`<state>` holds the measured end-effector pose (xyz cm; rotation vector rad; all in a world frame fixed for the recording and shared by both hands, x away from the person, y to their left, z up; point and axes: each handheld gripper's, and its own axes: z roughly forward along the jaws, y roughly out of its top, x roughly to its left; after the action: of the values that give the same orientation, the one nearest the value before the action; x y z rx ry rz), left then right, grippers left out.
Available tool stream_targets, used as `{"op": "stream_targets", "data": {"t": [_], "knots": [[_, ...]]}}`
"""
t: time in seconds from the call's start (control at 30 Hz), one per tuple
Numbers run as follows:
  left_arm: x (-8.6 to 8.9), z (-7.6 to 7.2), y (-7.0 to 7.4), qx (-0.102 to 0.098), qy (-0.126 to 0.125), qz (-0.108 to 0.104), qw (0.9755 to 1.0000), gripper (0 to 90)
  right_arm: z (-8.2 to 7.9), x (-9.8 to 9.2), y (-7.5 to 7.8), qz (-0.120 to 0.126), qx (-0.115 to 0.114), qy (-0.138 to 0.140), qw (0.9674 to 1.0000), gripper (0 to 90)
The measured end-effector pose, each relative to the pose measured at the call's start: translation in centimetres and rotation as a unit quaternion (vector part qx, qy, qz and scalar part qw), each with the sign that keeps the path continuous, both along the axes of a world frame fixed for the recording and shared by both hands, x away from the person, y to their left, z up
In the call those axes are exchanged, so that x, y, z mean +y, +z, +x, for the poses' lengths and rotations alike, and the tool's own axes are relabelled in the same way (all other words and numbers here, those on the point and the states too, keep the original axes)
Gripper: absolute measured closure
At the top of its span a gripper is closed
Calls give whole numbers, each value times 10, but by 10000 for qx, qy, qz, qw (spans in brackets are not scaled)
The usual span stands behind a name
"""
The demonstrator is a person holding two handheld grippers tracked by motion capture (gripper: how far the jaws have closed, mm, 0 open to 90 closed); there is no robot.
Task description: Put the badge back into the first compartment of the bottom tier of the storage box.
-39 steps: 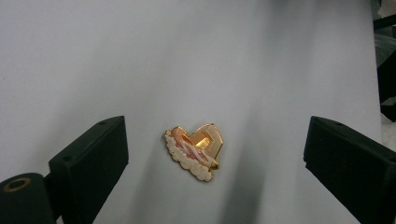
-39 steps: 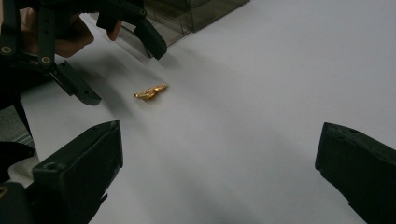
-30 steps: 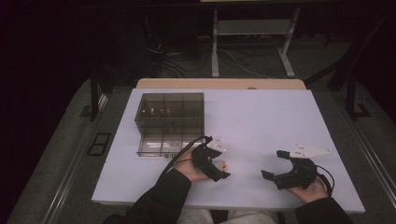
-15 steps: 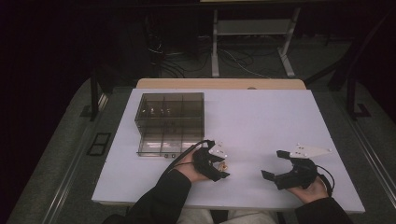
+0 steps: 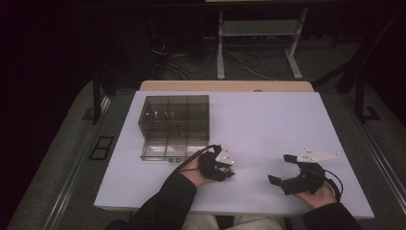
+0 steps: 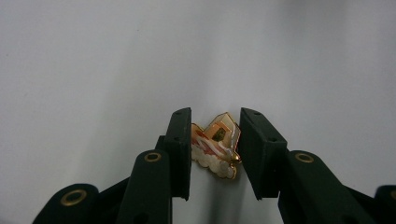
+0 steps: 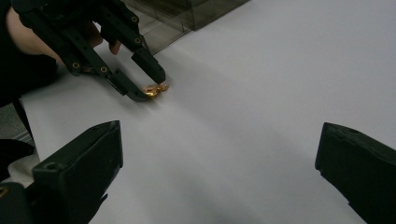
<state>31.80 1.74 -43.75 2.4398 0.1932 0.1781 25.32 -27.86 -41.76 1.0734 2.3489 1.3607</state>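
A small gold and red enamel pin (image 6: 217,144) lies flat on the white table (image 5: 268,120). My left gripper (image 6: 215,149) stands over it, one black pad against each side of the pin. Its jaws have just been closing on the pin. The right gripper view shows the same pin (image 7: 156,88) between the left gripper's tips (image 7: 152,84). In the high view the left gripper (image 5: 231,171) is near the table's front middle. My right gripper (image 5: 278,167) rests at the front right, open and holding nothing, its jaws (image 7: 219,140) wide apart over bare table.
A clear smoky plastic box (image 5: 174,124) with several compartments stands at the table's left, just behind the left hand. Its corner (image 7: 196,14) also appears in the right gripper view. Dark floor, cables and a stand lie beyond the table's far edge.
The left gripper's jaws have drawn together around the pin. Both hands have stayed where they were.
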Motion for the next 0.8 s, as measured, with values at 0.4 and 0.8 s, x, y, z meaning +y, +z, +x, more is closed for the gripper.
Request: {"op": "stream_targets", "data": {"t": [0.4,0.8], "knots": [[11,10,10,354,261,-362,9984,821,0,0,0,-1,8,18,10000,5],[25,30,8,1112,615,-598,9901,841,0,1,0,-10,4,47,10000,5]]}}
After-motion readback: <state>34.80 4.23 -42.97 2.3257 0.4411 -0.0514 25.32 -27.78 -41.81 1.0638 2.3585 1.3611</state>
